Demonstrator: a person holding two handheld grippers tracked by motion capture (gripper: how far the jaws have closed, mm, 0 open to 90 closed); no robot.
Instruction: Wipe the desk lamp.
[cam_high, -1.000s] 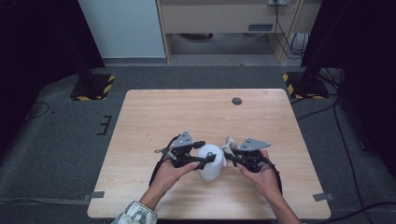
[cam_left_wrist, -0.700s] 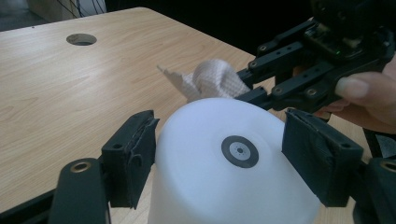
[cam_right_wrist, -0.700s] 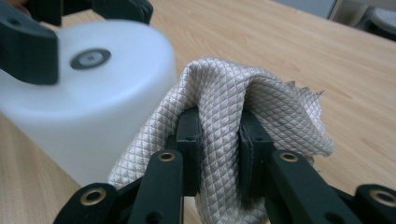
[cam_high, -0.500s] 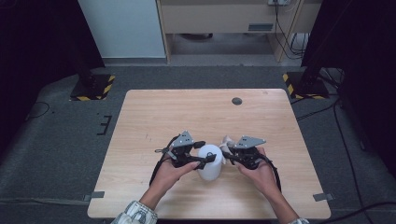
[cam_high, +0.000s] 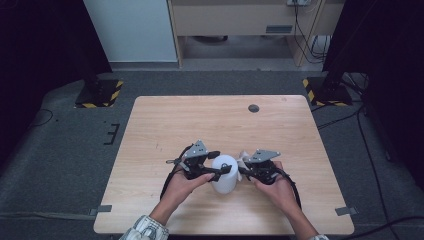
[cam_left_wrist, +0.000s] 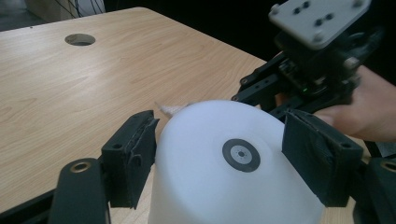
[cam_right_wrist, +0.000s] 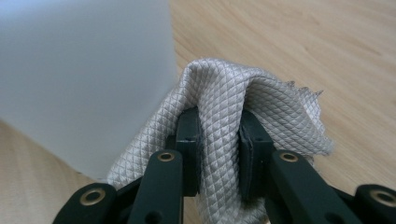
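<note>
Now, in the high view, the white cup (cam_high: 223, 172) stands upside down on the bench (cam_high: 200, 120), low in the middle of the frame. The left claw (cam_high: 222, 170) grips it from the left side. The right claw (cam_high: 242, 169) is just to the right of the cup and holds a small cloth (cam_high: 244, 157). A second ago the right claw was a little farther to the right, with a gap between it and the cup. It has slid in, and the cloth is now right beside the cup's side. The left claw and the cup are where they were. I think this means the wiping of the cup is about to start.

In the left gripper view, the cup (cam_left_wrist: 233, 158) sits at the bottom middle, with its flat bottom facing up. The two black pads (cam_left_wrist: 133, 154) of the left claw press on its sides, so it is clenched on the cup and keeps it steady. The right claw (cam_left_wrist: 261, 100) shows at the upper right, close behind the cup, and a corner of cloth (cam_left_wrist: 172, 108) peeks out past the cup's edge.

In the right gripper view, the grey quilted cloth (cam_right_wrist: 224, 112) fills the middle. The right claw (cam_right_wrist: 219, 154) is clenched tight on a fold of it. The cup (cam_right_wrist: 84, 79) is the big white wall at the upper left, and the cloth seems to touch it.
</note>
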